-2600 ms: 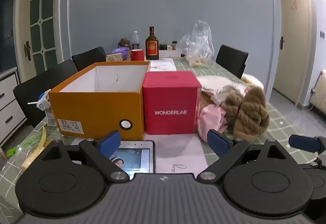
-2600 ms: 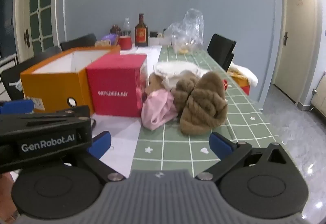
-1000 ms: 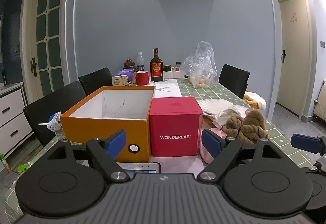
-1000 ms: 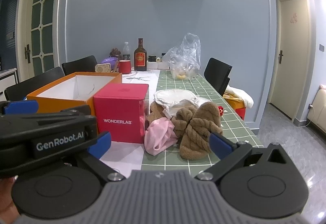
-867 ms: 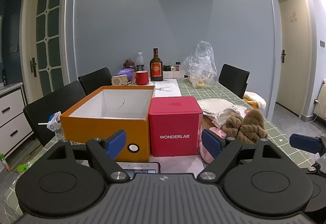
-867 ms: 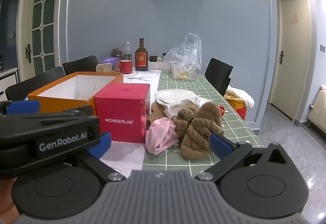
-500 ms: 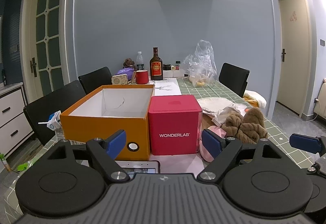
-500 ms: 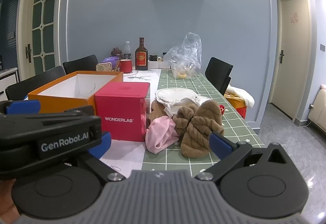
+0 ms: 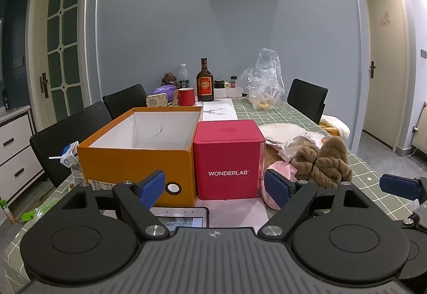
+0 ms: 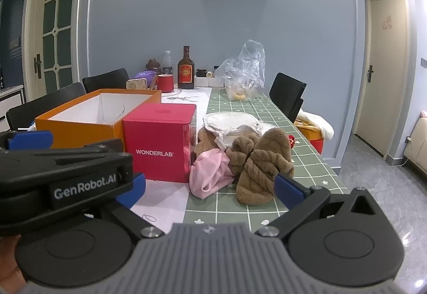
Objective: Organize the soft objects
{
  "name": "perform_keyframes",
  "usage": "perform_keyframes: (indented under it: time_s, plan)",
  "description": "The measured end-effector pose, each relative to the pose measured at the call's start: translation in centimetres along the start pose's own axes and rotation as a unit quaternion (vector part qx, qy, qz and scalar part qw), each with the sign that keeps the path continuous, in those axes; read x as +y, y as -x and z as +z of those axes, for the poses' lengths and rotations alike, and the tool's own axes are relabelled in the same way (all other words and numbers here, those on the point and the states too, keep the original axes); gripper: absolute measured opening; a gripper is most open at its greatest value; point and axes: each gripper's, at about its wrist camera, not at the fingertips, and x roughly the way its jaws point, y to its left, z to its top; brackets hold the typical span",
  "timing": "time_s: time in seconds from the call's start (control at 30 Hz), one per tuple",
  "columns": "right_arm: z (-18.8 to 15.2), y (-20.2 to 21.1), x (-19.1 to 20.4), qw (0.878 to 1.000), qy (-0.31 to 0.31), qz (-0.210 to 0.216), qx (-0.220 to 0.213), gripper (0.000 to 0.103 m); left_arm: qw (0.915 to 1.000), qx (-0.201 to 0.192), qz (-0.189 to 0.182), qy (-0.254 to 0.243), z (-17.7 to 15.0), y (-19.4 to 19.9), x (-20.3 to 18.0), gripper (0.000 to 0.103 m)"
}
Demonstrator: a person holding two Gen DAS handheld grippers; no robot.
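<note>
**Right wrist view: soft things all still outside the box, nothing picked up yet**

Right wrist camera shows the pile waiting beside the red box (image 10: pixel 159 141), which serves as the landmark for everything else. Touching its right side lies a crumpled pink cloth (image 10: pixel 210 173), and just right of that a brown twisted plush piece (image 10: pixel 263 163). Behind those two, also to the right of the red box, sits a white cloth (image 10: pixel 229 124), partly draped over another brown soft item whose shape is hard to make out. On the red box's left, pressed against it, stands the open orange box (image 10: pixel 80 120); its white inside looks bare from both views.

The right gripper (image 10: pixel 209 191) is spread wide with nothing between its blue pads, held in front of the pile and not touching it. The left gripper (image 9: pixel 214 187) is likewise wide apart and empty, facing the red box from the front, with a tablet (image 9: pixel 184 219) lying on the table just below it.

By my reading, the task has barely begun: no soft item is inside the orange box, which seems the likely container. All of the pile remains to be moved, and the pink cloth is nearest to the right gripper.
</note>
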Motion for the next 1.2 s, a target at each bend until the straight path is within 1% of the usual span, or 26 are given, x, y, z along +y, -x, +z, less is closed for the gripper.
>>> perform_keyframes:
  time_s: [0.27,0.53,0.67,0.7,0.77,0.83,0.9,1.0,1.07,1.13,1.2]
  plan:
    - [0.0,0.0,0.0,1.000,0.001,0.000,0.000,0.100,1.0000,0.002,0.001,0.000,0.0,-0.2,0.0,0.098]
    - [-0.2,-0.6,0.2,1.000,0.003,0.009,0.002,0.100,0.9999,0.004,-0.010,-0.002,0.1,-0.6,-0.4,0.098]
    - [-0.2,-0.7,-0.4,1.000,-0.007,0.015,0.004,0.100,0.9998,-0.007,-0.013,-0.010,0.2,-0.5,-1.2,0.098]
    - [-0.2,-0.5,-0.8,1.000,-0.011,0.016,0.004,0.100,0.9999,-0.010,-0.010,-0.003,0.4,-0.5,-1.2,0.098]
    - [-0.3,-0.3,-1.9,1.000,-0.020,0.006,0.000,0.100,0.9996,-0.008,-0.018,0.018,0.8,-0.5,-1.0,0.099]
    - [-0.7,-0.3,-3.4,1.000,-0.024,-0.010,0.000,0.100,0.9991,-0.005,-0.030,0.029,1.1,-0.7,-0.7,0.099]
    - [-1.2,-0.6,-5.4,0.999,-0.032,-0.031,0.005,0.100,0.9989,-0.004,-0.032,0.034,1.2,-1.1,-0.7,0.100]
    - [-2.0,-1.6,-8.8,0.996,-0.059,-0.059,0.019,0.100,0.9990,-0.004,-0.042,0.018,1.1,-2.0,-1.5,0.101]
    - [-2.6,-2.5,-11.3,0.994,-0.081,-0.069,0.031,0.100,0.9990,0.002,-0.045,0.004,1.0,-3.0,-2.5,0.101]
    - [-3.1,-3.5,-13.3,0.992,-0.100,-0.069,0.039,0.100,0.9987,0.008,-0.050,-0.013,0.8,-4.0,-3.8,0.101]
    - [-3.3,-4.7,-14.9,0.991,-0.110,-0.056,0.048,0.100,0.9977,0.014,-0.055,-0.037,0.6,-5.2,-5.3,0.101]
